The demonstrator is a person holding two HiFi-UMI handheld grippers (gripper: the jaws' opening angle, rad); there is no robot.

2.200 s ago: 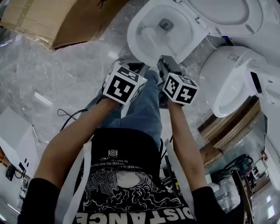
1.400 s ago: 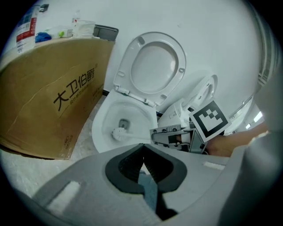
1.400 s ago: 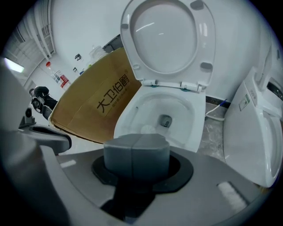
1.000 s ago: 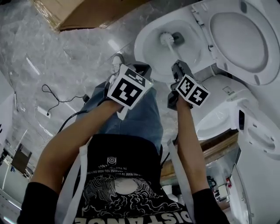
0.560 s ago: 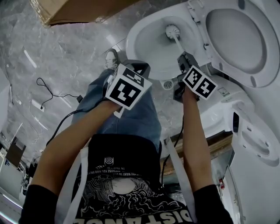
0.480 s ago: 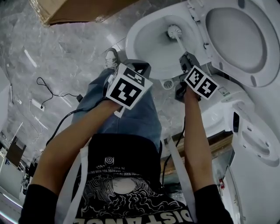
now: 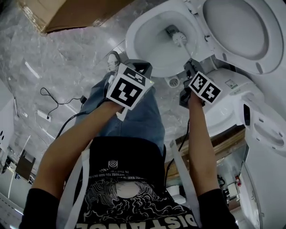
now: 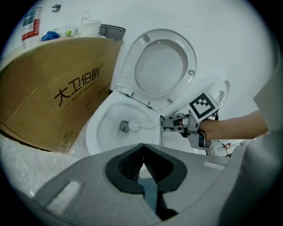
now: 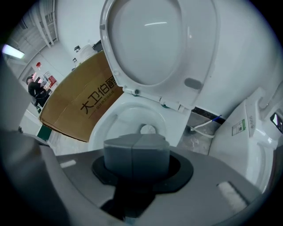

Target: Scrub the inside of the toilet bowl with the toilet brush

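Grey marbled floor (image 7: 67, 58) spreads beneath me; a cardboard box (image 7: 67, 13) lies at eleven o'clock, a black cable (image 7: 57, 106) at nine.

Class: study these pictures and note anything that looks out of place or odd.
Nothing looks spilled or broken. Oddly, a big cardboard box sits beside the toilet bowl, and a second toilet stands close by.

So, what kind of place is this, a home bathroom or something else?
Probably a storeroom or showroom for bathroom fittings, not a home: a second toilet stands beside the open toilet, with a large cardboard box near it and a loose cable on the floor.
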